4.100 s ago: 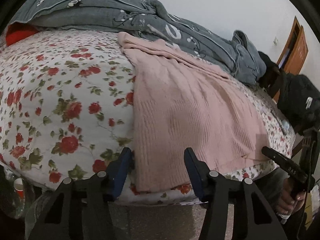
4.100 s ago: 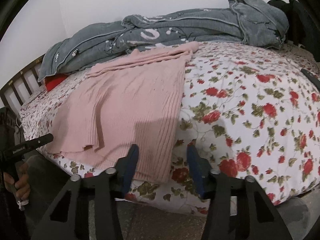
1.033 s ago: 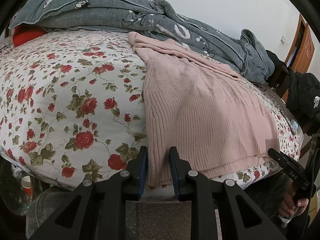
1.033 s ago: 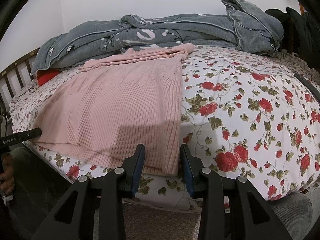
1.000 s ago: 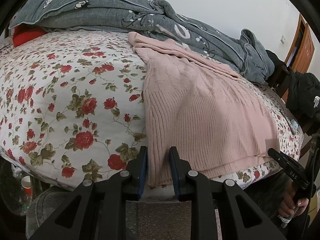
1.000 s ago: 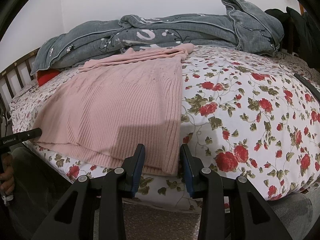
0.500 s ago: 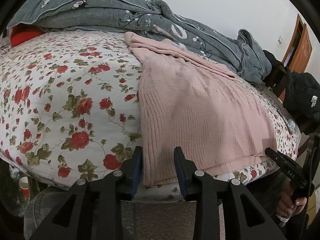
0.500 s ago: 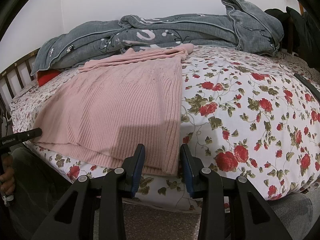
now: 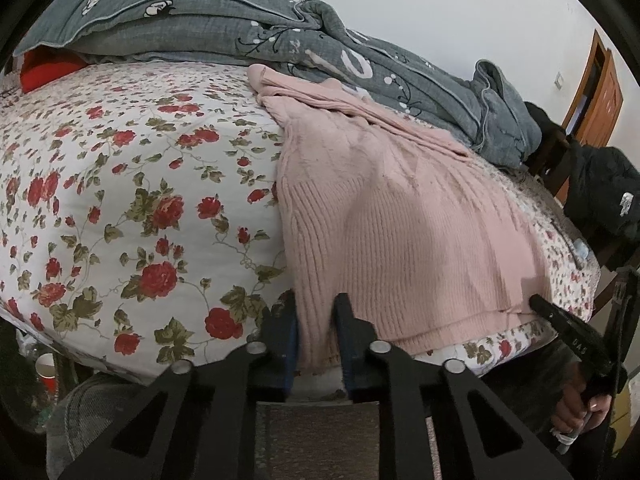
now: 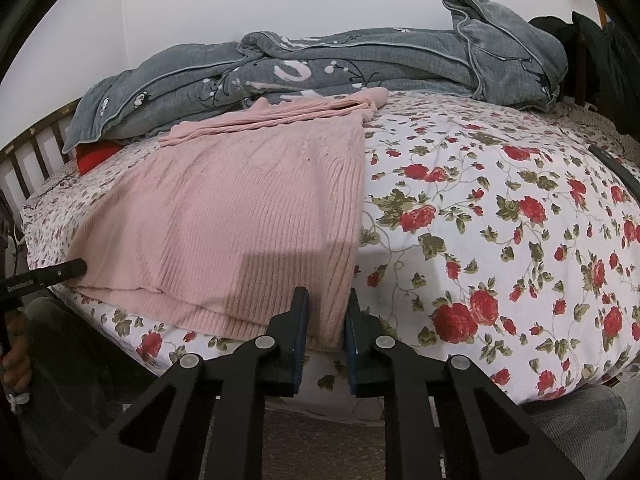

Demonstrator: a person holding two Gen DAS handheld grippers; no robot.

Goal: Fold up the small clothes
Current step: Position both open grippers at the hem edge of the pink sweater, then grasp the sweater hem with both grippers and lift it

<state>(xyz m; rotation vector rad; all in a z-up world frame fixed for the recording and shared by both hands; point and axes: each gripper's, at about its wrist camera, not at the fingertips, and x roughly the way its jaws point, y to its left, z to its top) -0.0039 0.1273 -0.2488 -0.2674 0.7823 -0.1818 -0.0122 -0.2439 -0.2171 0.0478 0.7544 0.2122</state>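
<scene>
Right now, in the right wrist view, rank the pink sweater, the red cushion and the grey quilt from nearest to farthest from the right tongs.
1. pink sweater: hem corner between the right tongs.
2. red cushion: far left, under the quilt's edge.
3. grey quilt: bunched along the wall behind.

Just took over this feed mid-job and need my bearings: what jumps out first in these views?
A pink knit sweater lies flat on the rose-print bedspread, its hem at the near edge of the bed. Each gripper has just closed on a hem corner: the left gripper on one, the right gripper on the other. Behind the sweater, a rumpled grey quilt is piled along the wall.
</scene>
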